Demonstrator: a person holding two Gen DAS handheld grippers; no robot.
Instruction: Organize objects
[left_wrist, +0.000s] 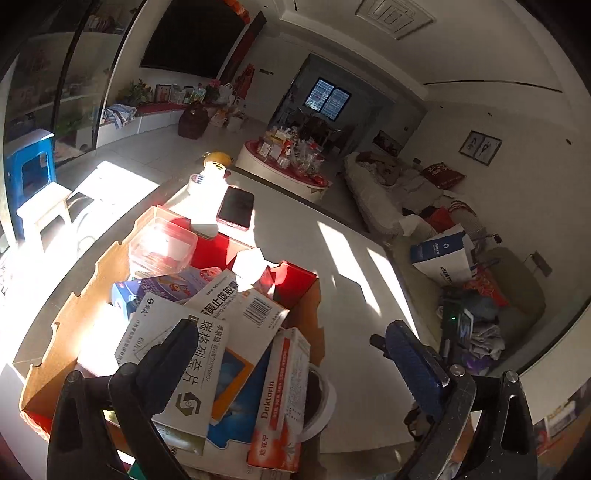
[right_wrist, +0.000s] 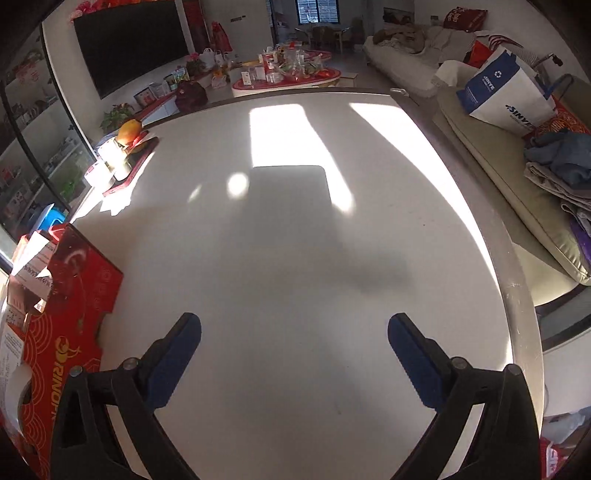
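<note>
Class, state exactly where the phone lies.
In the left wrist view, the phone lies flat on the white table, just beyond the red box's far end.

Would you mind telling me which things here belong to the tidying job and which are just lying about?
Belongs to the job:
- red cardboard box
- medicine boxes piled in it
- clear plastic tub in it
- left claw and right claw, both open and holding nothing

Just lying about:
- phone on the table
- fruit
- paper bag on the sofa
</note>
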